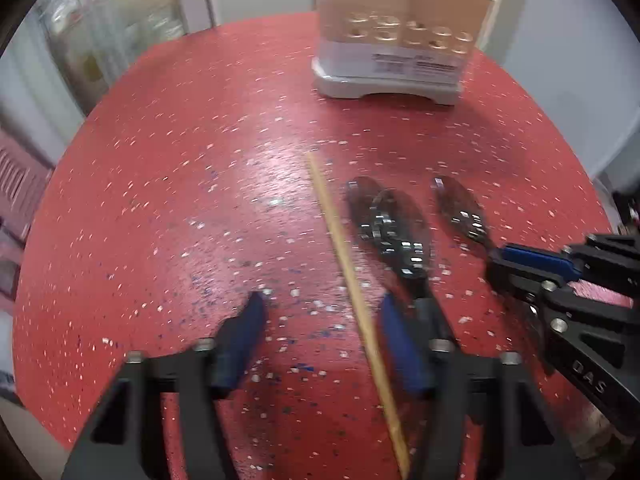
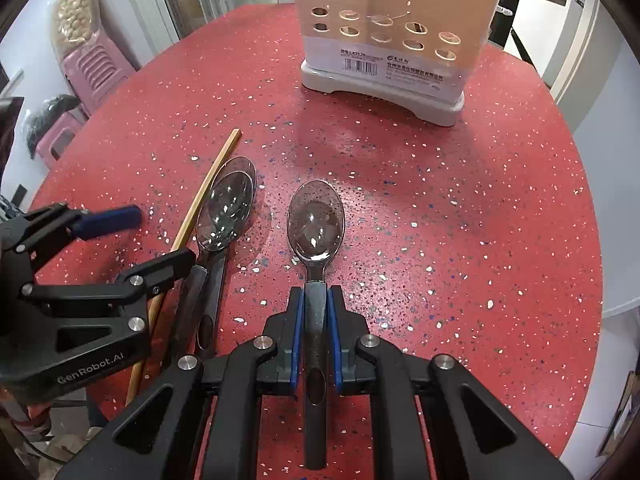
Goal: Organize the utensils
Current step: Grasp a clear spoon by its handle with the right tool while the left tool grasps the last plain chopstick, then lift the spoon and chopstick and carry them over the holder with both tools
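Observation:
A beige utensil holder [image 2: 384, 48] with round holes stands at the far side of the red speckled table [image 2: 460, 220]; it also shows in the left wrist view [image 1: 396, 36]. My right gripper [image 2: 316, 300] is shut on the handle of a steel spoon [image 2: 316, 220] lying on the table. Two stacked steel spoons [image 2: 228, 208] lie to its left, next to a wooden chopstick [image 2: 200, 200]. My left gripper [image 1: 320, 308] is open, its fingers on either side of the chopstick [image 1: 348, 268], the right finger beside the stacked spoons [image 1: 384, 224].
The table's round edge curves near on the right. Pink plastic stools [image 2: 96, 68] and a sack stand beyond the table on the left. A doorway and white walls lie behind the holder.

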### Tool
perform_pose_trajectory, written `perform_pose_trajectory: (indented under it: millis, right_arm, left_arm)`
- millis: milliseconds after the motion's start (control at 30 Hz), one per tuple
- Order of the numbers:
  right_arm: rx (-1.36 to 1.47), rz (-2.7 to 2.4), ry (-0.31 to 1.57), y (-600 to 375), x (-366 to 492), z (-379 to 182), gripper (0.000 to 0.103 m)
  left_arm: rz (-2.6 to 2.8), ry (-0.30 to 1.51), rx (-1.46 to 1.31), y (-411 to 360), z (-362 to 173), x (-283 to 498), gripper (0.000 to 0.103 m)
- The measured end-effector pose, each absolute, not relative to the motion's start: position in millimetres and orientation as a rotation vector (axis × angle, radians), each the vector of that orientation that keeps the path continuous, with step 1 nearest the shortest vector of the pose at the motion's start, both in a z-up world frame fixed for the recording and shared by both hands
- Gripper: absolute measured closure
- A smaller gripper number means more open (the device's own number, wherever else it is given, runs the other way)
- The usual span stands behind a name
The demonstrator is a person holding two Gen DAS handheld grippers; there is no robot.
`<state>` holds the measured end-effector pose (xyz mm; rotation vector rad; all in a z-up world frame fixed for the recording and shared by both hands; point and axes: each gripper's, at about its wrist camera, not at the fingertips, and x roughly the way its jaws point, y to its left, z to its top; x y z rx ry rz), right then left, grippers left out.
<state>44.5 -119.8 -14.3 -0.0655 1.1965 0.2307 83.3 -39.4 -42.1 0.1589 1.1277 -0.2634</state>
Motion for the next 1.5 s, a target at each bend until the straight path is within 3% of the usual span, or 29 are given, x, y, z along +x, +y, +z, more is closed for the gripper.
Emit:
perform_pose_trajectory:
  millis: [100,133,167,633,1500]
  right_arm:
    - [-0.041,0.245,1.199,-125,45,-15,0.091]
    - [-0.031,0.249,1.199,-127,45,-15,0.091]
    - [-0.024,0.252,1.197,-128,45,-15,0.091]
    - [0.164,0.317,1.17,-161,46,-1,0.091]
    - [0.242,0.374,0.966,-193,76,91,0.091]
  left_arm:
    - [-0.303,1.134,0.176,-53,-40,85,0.053]
    - [-0.308,1.133,0.181,-56,-40,86,0.066]
    - [-0.309,1.132,0.187,-59,-40,87,0.068]
    - [-0.299,1.053,0.066,-22,-29,71,0.072]
    - [-0.308,0.716,-0.159,1,90,105,0.072]
